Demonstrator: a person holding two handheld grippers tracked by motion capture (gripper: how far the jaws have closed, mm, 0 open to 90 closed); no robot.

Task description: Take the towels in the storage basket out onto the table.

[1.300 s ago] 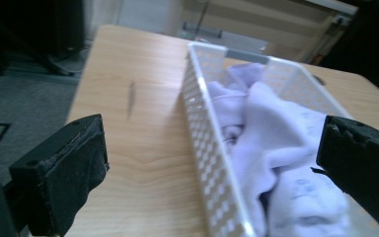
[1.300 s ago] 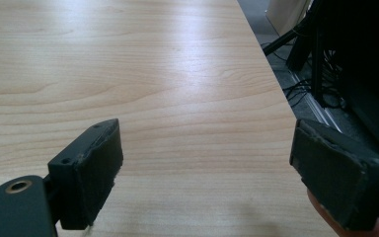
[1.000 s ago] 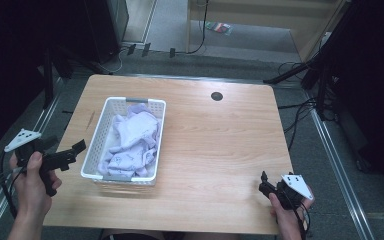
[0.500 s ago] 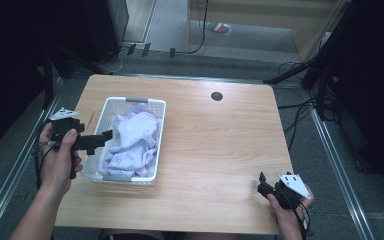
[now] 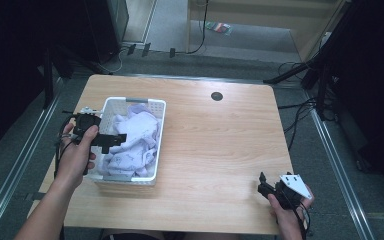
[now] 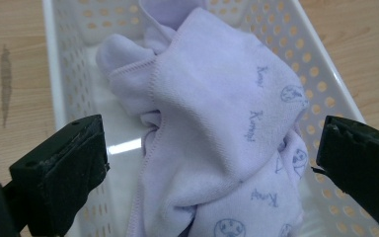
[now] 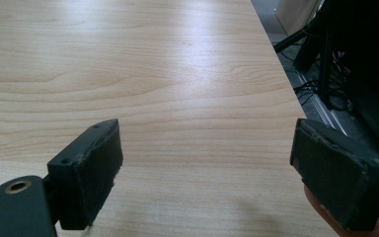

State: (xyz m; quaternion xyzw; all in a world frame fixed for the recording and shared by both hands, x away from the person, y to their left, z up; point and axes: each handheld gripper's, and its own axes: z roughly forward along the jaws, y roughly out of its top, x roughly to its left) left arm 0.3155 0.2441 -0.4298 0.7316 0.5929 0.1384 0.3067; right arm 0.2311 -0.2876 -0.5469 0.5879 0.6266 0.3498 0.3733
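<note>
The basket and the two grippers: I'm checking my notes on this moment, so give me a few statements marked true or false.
1. The white basket holds pale purple cloth. True.
2. The left gripper is shut on the cloth. False: in the left gripper view its jaws stand wide apart over the cloth, gripping nothing.
3. The right gripper is over the basket. False: it is near the table's front right corner, far from the basket.
4. The right gripper is open with bare wood between its jaws. True.
5. A dark round hole sits in the table near its far edge. True.
</note>
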